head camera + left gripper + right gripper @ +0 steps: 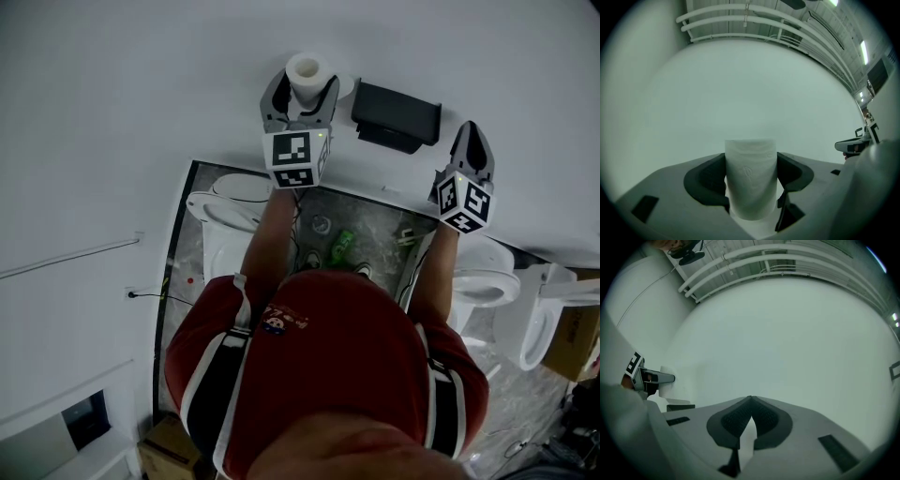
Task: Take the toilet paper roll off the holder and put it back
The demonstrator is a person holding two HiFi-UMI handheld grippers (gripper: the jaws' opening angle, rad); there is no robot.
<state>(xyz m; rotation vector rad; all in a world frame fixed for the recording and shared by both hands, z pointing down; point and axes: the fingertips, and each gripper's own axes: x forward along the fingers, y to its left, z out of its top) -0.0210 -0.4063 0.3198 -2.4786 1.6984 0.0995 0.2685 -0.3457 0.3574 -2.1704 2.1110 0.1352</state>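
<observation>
White embossed toilet paper roll (750,180), upright, clamped in left gripper (302,94). Right gripper (472,139) clenched empty, roughly level, beside black holder (396,116).

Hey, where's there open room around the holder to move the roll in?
Bare white wall lies above the black holder and left of the roll in the left claw. It's tight between the roll and holder, and between the holder and the shut right claw.

One toilet paper roll (303,70); one black box (396,116); two tools: left tool (302,91), right tool (472,131); perhaps three toilets (217,208) (483,281) (536,319).
</observation>
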